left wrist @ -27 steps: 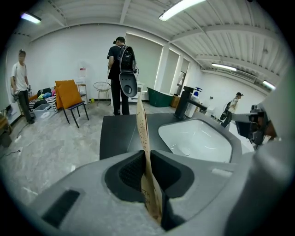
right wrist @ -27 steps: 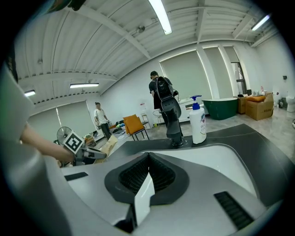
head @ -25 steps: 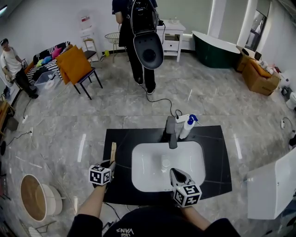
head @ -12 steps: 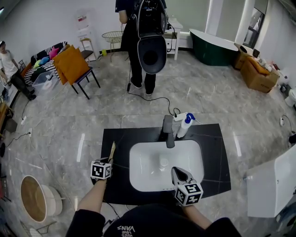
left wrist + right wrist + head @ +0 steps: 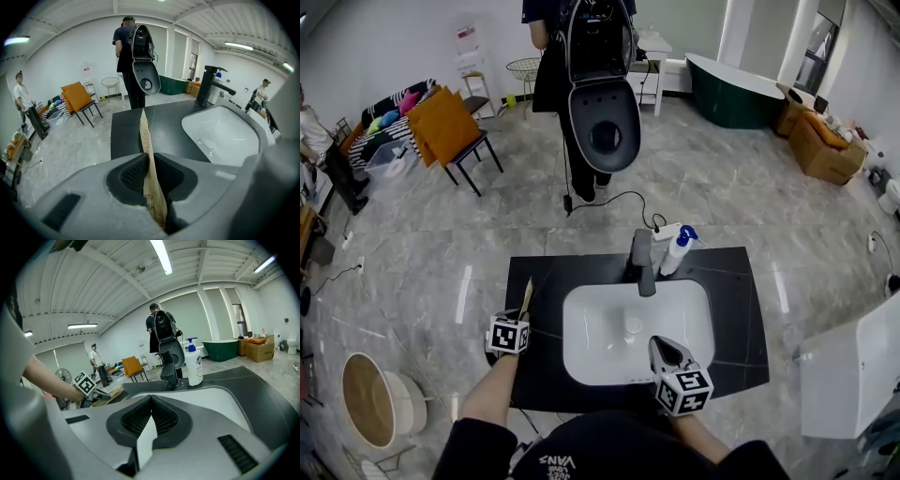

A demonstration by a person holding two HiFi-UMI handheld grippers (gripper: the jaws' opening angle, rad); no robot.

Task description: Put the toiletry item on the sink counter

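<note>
A flat brown paper toothbrush packet stands on edge between the jaws of my left gripper, which is shut on its lower end. It is held over the left part of the black sink counter. In the left gripper view the packet points out over the counter, beside the white basin. My right gripper hovers at the basin's front rim, shut with nothing in it; the right gripper view shows this gripper with its pads meeting.
A black faucet and a white spray bottle with a blue head stand at the counter's back edge. A person carrying a toilet seat stands behind the counter. A round basket lies on the floor at left, and a white unit is at right.
My left gripper has moved a little forward with the packet. The person with the toilet seat has come closer to the counter. The right gripper has stayed put.
</note>
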